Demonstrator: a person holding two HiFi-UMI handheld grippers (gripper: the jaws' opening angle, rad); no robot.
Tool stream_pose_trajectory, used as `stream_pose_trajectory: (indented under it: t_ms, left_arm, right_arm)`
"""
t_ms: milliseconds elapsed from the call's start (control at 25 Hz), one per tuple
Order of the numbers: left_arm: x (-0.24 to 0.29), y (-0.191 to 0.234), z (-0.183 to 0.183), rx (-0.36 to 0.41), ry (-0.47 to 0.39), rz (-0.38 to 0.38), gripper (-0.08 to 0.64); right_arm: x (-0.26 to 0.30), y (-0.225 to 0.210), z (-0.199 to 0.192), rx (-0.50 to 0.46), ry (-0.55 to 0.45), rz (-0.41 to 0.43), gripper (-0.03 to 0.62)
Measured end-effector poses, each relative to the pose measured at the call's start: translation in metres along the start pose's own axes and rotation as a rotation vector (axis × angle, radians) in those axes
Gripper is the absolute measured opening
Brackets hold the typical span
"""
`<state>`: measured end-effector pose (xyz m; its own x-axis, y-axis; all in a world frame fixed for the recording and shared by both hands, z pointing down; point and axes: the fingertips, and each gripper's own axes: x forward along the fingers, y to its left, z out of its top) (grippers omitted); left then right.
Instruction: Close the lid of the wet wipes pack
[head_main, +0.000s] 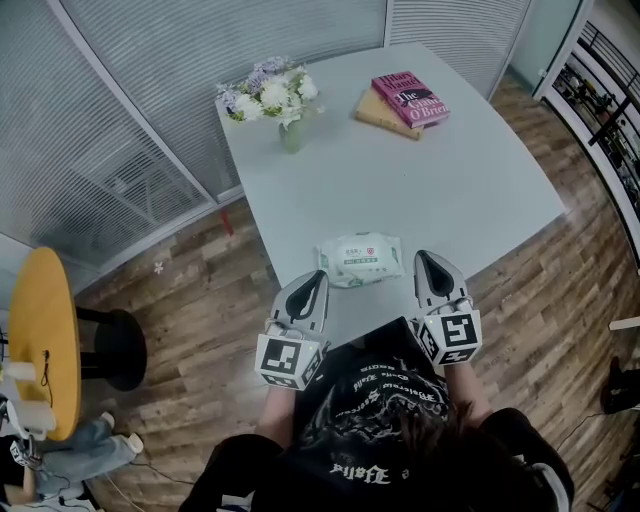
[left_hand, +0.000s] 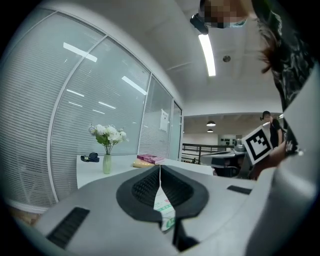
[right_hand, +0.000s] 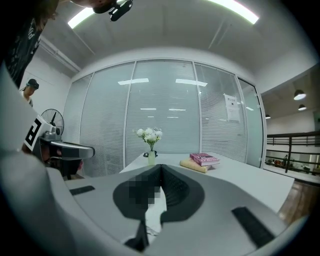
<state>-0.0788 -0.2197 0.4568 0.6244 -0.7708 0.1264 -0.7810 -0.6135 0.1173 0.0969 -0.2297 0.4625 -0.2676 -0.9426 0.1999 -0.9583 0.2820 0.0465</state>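
The big pale table (head_main: 450, 190) is smooth and flat, with one rounded corner. It stands on a brown wooden floor (head_main: 200, 300). At the far left is one small round yellow table (head_main: 40, 330).

Two gray grippers are held over the near edge of the big table. The left gripper (head_main: 318, 277) has its jaws pressed together, with nothing between them. The right gripper (head_main: 429, 259) has its jaws pressed together too, and it holds nothing.

Two books lie in a pile at the far side. The pink book (head_main: 410, 97) is on top of the tan book (head_main: 372, 112).

One wet wipes pack (head_main: 361, 258) lies flat near the table's near edge, between the two grippers' tips. It is soft and puffy, white and green. It is too small to tell if its lid is down.

One thin, pale green vase (head_main: 291, 135) stands upright at the far left corner. In it is a bunch of white and purple flowers (head_main: 270, 95). One small dark thing (left_hand: 90, 157) lies beside the vase.
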Motion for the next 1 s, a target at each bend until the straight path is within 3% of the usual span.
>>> stream_pose_trajectory:
  t_ms: [200,360,800,1000]
  left_arm:
    - [-0.002,0.003,0.001,0.007,-0.005,0.022,0.008]
    - [-0.003,0.001,0.001,0.063,0.004,0.028,0.008]
    - [-0.015,0.016,-0.002,-0.097,-0.021,0.051,0.008]
    - [-0.021,0.018,-0.002,-0.079,-0.023,0.07,0.009]
  right_arm:
    - [0.001,0.009,0.005,-0.029,-0.006,0.021,-0.002]
    - [0.003,0.01,0.003,-0.035,-0.002,0.032,-0.002]
    - [-0.004,0.015,-0.005,-0.04,0.015,0.028,-0.002]
    - [-0.007,0.017,-0.009,-0.051,0.027,0.03,-0.002]
